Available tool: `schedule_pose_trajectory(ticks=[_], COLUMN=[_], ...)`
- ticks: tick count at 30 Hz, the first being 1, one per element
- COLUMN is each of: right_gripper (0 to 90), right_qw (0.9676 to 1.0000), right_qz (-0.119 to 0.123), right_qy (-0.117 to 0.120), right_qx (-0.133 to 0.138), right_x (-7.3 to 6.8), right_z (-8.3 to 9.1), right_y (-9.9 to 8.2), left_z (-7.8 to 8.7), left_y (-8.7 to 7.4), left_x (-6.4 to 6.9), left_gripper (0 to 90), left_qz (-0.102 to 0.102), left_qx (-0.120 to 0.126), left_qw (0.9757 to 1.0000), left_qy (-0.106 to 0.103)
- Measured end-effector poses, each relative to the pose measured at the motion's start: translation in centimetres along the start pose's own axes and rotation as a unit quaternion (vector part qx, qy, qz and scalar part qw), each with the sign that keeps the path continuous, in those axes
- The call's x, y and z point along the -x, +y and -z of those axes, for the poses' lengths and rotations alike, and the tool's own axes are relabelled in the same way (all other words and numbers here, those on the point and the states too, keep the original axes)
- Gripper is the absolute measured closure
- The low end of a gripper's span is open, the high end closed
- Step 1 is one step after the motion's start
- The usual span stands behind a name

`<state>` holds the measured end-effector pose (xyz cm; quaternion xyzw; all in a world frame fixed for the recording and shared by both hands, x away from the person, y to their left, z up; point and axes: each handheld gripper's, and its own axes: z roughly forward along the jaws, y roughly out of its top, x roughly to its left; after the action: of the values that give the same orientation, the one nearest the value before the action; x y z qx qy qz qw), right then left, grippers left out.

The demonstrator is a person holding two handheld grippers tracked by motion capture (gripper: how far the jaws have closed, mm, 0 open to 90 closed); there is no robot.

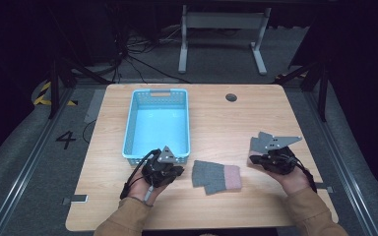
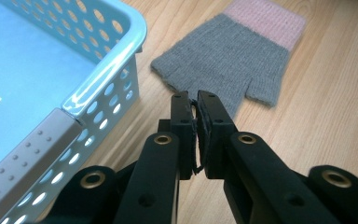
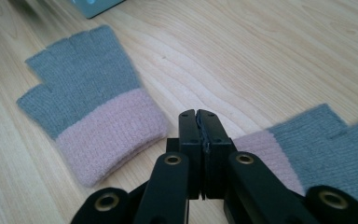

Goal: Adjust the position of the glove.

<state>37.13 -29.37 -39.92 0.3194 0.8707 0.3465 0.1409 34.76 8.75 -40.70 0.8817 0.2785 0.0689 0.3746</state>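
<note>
Grey glove [image 3: 86, 123], second glove [image 3: 326, 149] half hidden behind right tool [image 3: 199, 114]

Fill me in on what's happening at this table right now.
A person holds a pair of tongs in each hand over a wooden table. Both the left tongs and the right tongs are shut and hold nothing. A grey glove with a pink cuff lies flat between them, beside an empty blue basket. The right gripper view shows a second matching glove beside its jaws.

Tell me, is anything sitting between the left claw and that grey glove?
Nothing visible. Bare table lies between the left claw and the grey glove; the blue basket stands off to one side.
</note>
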Motion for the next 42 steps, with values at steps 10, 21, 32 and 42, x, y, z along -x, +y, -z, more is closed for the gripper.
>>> schedule_pose_trajectory(ticks=[10,21,32,42], right_gripper=[89.9,89.8,89.8,89.7], right_qw=[0.9999,0.9981,0.9967,0.9955], right_qz=[-0.014,-0.029,-0.024,-0.025], right_qy=[-0.007,-0.018,-0.020,-0.020], right_qx=[-0.003,-0.052,-0.075,-0.089], right_x=[1.0,2.6,2.6,2.8], right_z=[-0.4,-3.9,-5.4,-5.4], right_y=[0.9,1.5,1.1,0.6], left_z=[-0.2,-0.4,-0.4,-0.3], left_y=[0.4,0.3,0.3,0.3], left_x=[0.0,-0.1,-0.1,-0.2], left_gripper=[83.9,82.0,81.0,81.0], left_qz=[-0.004,0.002,0.001,0.000], left_qx=[-0.011,-0.021,-0.025,-0.022], left_qw=[0.9998,0.9995,0.9995,0.9996], left_qy=[-0.014,-0.022,-0.019,-0.019])
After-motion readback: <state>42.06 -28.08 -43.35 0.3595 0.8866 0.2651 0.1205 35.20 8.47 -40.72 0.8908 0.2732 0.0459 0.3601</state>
